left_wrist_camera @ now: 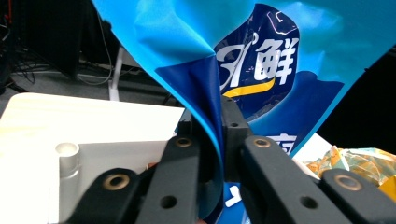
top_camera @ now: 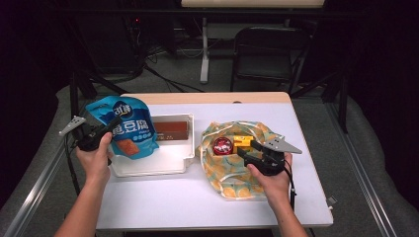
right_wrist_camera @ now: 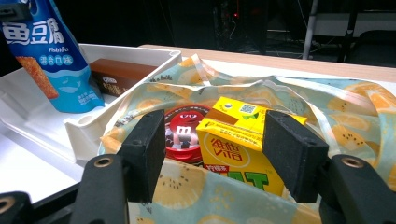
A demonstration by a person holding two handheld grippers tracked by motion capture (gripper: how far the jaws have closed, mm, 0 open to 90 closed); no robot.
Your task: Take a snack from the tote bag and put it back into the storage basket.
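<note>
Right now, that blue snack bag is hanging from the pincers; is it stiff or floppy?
Probably floppy: the blue snack bag creases where the left gripper pinches its thin film. It looks light for its size, hanging from that one pinch above the white tray. The glossy film may be slippery.

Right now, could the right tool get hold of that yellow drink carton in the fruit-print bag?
Probably yes. The right tool is open, its jaws standing either side of the yellow carton, which sits exposed in the open bag. Only the red tin crowds one jaw.
</note>
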